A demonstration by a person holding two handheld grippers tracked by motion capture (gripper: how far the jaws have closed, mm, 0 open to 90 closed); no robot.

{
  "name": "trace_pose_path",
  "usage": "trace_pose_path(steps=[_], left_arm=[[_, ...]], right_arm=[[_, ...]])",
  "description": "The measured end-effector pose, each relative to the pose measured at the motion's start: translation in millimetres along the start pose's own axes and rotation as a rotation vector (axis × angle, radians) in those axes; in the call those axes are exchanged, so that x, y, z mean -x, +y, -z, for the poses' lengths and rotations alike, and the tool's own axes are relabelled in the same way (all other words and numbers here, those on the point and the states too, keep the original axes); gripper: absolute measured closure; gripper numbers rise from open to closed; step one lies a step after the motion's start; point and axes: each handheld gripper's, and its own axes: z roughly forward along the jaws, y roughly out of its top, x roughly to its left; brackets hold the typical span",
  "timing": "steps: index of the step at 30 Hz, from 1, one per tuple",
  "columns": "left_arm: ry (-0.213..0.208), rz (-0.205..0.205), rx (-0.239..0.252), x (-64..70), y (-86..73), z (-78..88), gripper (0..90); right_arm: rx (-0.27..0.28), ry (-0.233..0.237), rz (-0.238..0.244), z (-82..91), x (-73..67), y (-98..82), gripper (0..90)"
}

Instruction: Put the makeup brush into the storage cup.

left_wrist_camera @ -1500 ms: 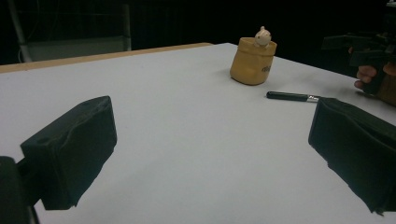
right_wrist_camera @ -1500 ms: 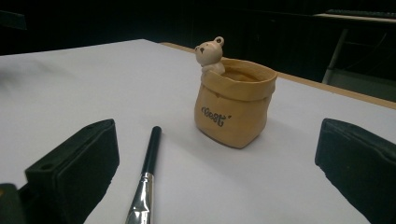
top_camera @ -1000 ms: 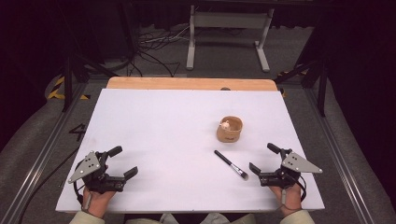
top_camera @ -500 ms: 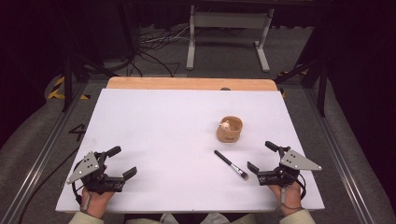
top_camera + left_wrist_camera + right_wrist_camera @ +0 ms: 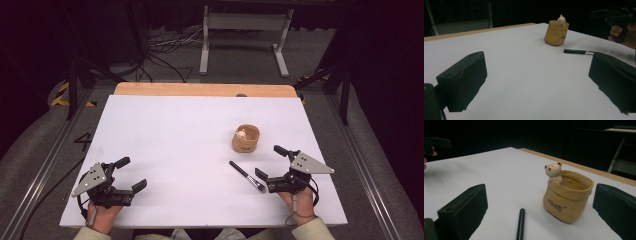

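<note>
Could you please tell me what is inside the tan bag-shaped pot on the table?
A small bear figure peeks over the rim of the pot. The visible inner wall looks bare; the pot's bottom is hidden by its front wall.

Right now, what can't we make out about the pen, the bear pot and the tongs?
- Pen: right gripper view, near end cut off by the bottom edge.
- Pen tip: left gripper view, hidden behind the left tongs' jaw.
- Bear pot: its floor is hidden by its own wall; too small in the high view.
- Pot lettering: blurred, unreadable.
- Right tongs: whether a jaw touches the pen can't be told.
</note>
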Motion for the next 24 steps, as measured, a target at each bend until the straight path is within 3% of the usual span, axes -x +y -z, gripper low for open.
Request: trace_pose_path(steps=[7, 11, 15, 17, 18, 21, 24], left_arm=[[-0.001, 0.004, -0.002, 0.1, 0.2, 0.6, 2.5], [-0.003, 0.003, -0.003, 0.8, 0.5, 0.3, 2.6], [-0.007, -0.002, -0.009, 0.1, 0.8, 0.3, 2.7], [-0.007, -0.002, -0.01, 0.0, 0.8, 0.0, 2.8], [-0.008, -0.005, -0.011, -0.2, 1.0, 0.0, 2.8], [-0.009, 0.0, -0.01, 0.1, 1.1, -0.6, 2.8], [-0.01, 0.003, -0.01, 0.1, 1.1, -0.8, 2.9]], right_arm=[[-0.02, 0.017, 0.009, -8.1, -2.8, 9.0, 0.1], [-0.081, 0.008, 0.028, -11.9, -2.3, 18.8, 2.5], [-0.18, -0.007, 0.065, -17.4, -2.2, 30.8, 3.3], [-0.187, -0.006, 0.079, -18.4, -2.1, 33.2, 3.2], [-0.195, -0.013, 0.119, -19.9, -2.6, 39.3, 2.9], [-0.161, 0.018, 0.166, -21.5, -4.3, 47.7, 4.4], [-0.252, 0.024, 0.184, -27.4, -6.1, 58.3, 4.8]])
